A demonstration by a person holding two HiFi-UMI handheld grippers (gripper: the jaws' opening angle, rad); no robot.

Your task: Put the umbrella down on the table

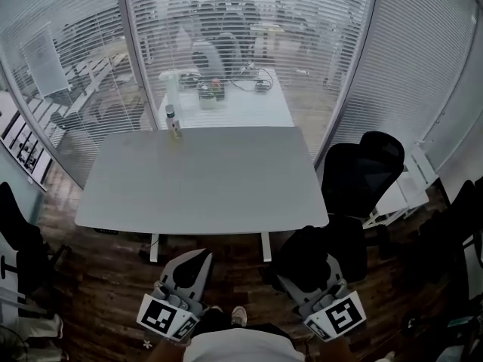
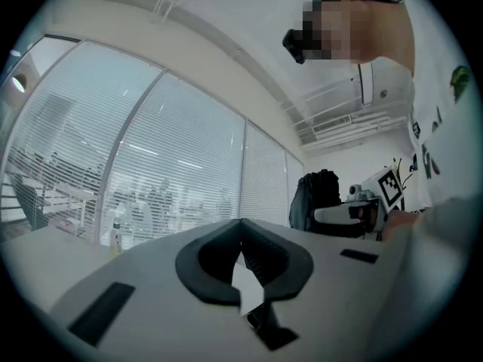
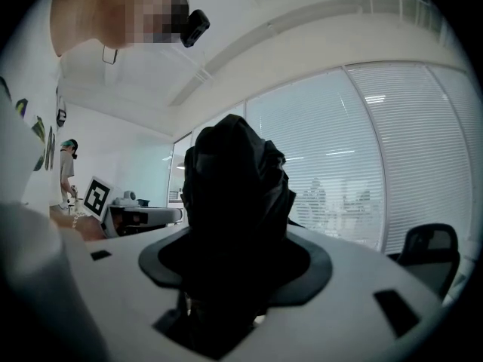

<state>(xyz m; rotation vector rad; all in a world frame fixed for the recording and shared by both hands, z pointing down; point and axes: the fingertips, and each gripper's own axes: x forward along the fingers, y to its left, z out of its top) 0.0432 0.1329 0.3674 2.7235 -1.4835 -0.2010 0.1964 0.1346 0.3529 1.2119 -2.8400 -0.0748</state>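
Both jaws of the right gripper (image 1: pixel 312 276) vanish behind the umbrella (image 3: pixel 235 187).

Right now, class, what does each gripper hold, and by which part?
The right gripper clamps a folded black umbrella around its bunched fabric. The left gripper is shut, holding nothing.

I'm holding both tools side by side short of the tabletop's (image 1: pixel 204 179) near edge, pointing toward it and about level. The left hand-held gripper (image 1: pixel 202 256) (image 2: pixel 241 228) sits off the near edge's left half, jaw tips together with nothing between them. The right hand-held gripper (image 1: pixel 313 274) (image 3: pixel 238 240), off the near right corner, has its jaws wide apart and clamped on the black folded umbrella (image 1: pixel 306 251) (image 3: pixel 234 187).
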